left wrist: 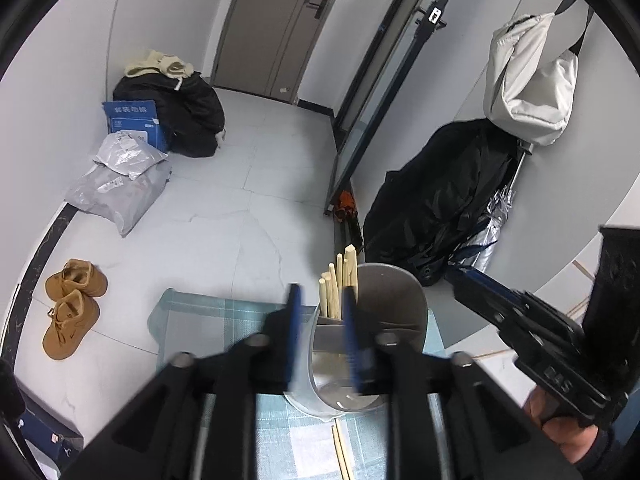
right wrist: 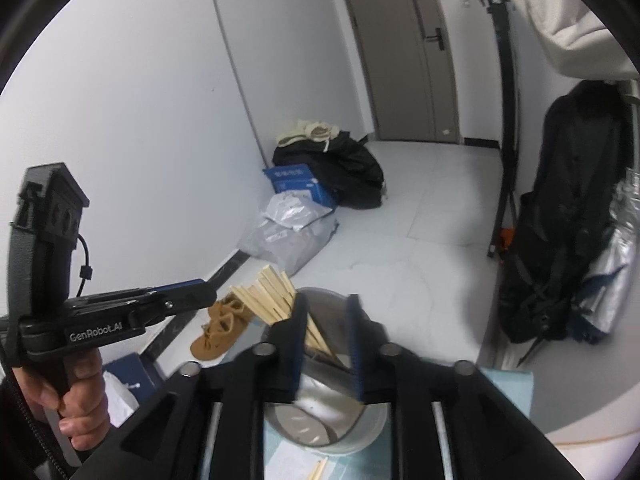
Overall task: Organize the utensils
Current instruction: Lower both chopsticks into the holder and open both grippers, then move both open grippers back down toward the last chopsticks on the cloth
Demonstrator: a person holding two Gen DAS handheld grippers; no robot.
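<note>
A grey metal utensil holder stands on a blue-green checked cloth. A bundle of pale wooden chopsticks leans inside it. My left gripper hovers just in front of the holder with its blue fingers parted and nothing pinched. My right gripper is over the holder's mouth, jaws apart; the chopsticks pass between them untouched. Each gripper shows in the other's view, the right and the left, each in a hand. Two loose chopsticks lie on the cloth.
On the floor beyond the table edge are tan shoes, grey parcels, a blue box and a black bag. A black coat hangs at the right. A closed door is at the back.
</note>
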